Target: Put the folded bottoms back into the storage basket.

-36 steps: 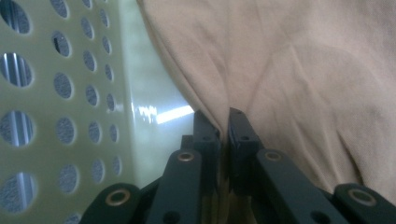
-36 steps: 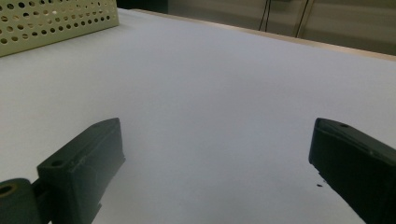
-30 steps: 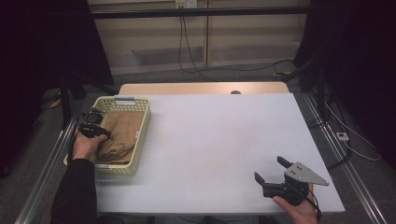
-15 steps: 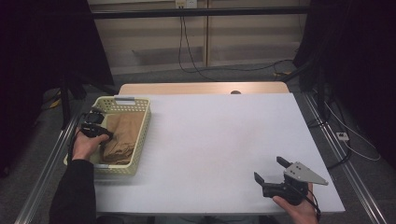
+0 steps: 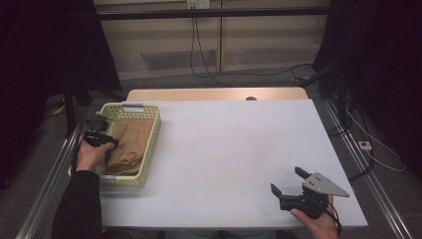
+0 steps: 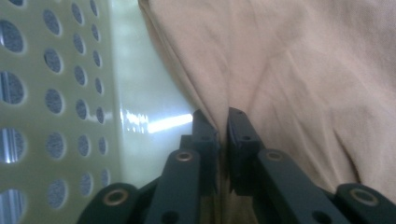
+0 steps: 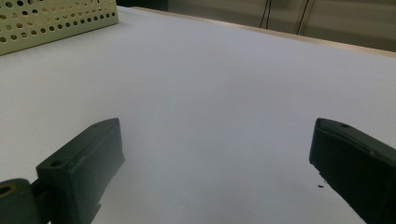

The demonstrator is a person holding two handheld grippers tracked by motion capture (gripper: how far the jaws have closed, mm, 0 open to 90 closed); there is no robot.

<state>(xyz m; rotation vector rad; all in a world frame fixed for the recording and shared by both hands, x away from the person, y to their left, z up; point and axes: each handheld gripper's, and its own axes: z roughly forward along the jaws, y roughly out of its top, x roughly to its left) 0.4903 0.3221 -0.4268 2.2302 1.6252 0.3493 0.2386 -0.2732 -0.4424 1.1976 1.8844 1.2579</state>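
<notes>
**A:** What changed since a moment ago?

**B:** Not much. Both hands stayed put. The left tool (image 6: 223,122) has just been opening a tiny bit, but its jaws are almost together, and a fold of the tan cloth (image 6: 299,79) is pinched between them.

**A:** Where is the cloth?

**B:** Inside the yellow basket (image 5: 149,149), lying on the bottom. From above you can see the cloth (image 5: 130,144) fill most of the basket, and the left tool (image 5: 103,140) dips in from the basket's left wall. Up close, the basket wall with round holes (image 6: 56,93) is just beside the pinched fold.

**A:** And the other tool?

**B:** The right tool (image 5: 289,182) is well apart from the basket, near the front right corner of the white surface (image 5: 239,144). Its jaws are wide apart with nothing between them. In its own view the basket (image 7: 56,18) sits far off at the top left.
</notes>
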